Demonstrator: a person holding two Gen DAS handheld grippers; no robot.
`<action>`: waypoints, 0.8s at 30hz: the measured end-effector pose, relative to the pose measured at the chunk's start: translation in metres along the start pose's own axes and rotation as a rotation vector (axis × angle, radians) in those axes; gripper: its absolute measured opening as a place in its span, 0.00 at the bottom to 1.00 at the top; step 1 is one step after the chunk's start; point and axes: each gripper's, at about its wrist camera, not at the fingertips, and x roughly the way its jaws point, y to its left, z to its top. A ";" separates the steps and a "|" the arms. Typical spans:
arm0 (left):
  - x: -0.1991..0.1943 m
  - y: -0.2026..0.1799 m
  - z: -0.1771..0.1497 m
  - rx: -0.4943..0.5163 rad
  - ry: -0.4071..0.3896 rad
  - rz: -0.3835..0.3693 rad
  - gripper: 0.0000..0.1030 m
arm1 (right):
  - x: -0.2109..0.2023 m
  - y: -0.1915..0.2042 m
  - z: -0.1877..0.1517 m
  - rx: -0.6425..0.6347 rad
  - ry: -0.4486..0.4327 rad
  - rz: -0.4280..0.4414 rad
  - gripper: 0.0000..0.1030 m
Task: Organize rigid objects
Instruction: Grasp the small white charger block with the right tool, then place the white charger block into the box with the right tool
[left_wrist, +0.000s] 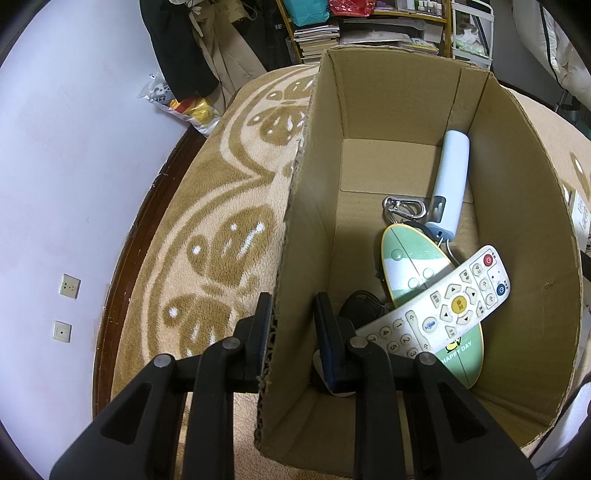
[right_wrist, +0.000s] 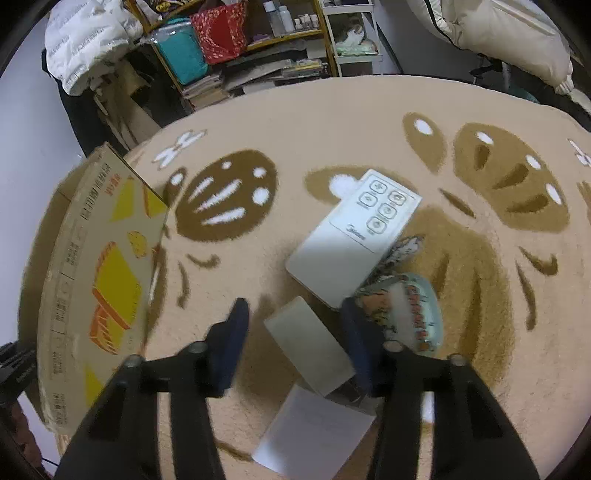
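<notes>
a tall brown cardboard box (left_wrist: 369, 122) on the tan patterned carpet (left_wrist: 221, 236) already holds a white button remote (left_wrist: 439, 306), a green oval board (left_wrist: 406, 258), a pale blue tube (left_wrist: 452, 177) and a metal carabiner (left_wrist: 402, 206). the left gripper (left_wrist: 291, 328) has its fingers clamped on the box wall. the right gripper (right_wrist: 293, 332) straddles a small beige block (right_wrist: 310, 347), fingers not yet touching both sides; a flat white remote (right_wrist: 354, 236) and a glossy oval badge (right_wrist: 410, 314) still wait.

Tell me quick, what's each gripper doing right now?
Left gripper: shut on the cardboard box wall.
Right gripper: open, straddling a beige block on the rug, not gripping it yet.
</notes>
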 end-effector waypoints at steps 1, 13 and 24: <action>0.000 0.000 0.000 0.001 0.000 0.001 0.22 | 0.001 -0.001 0.000 0.006 0.006 0.005 0.40; 0.000 0.000 -0.001 0.011 0.000 0.011 0.22 | 0.002 0.012 -0.001 -0.046 -0.007 -0.044 0.30; 0.002 -0.002 -0.001 0.012 0.001 0.013 0.22 | -0.063 0.033 0.011 -0.038 -0.308 0.017 0.23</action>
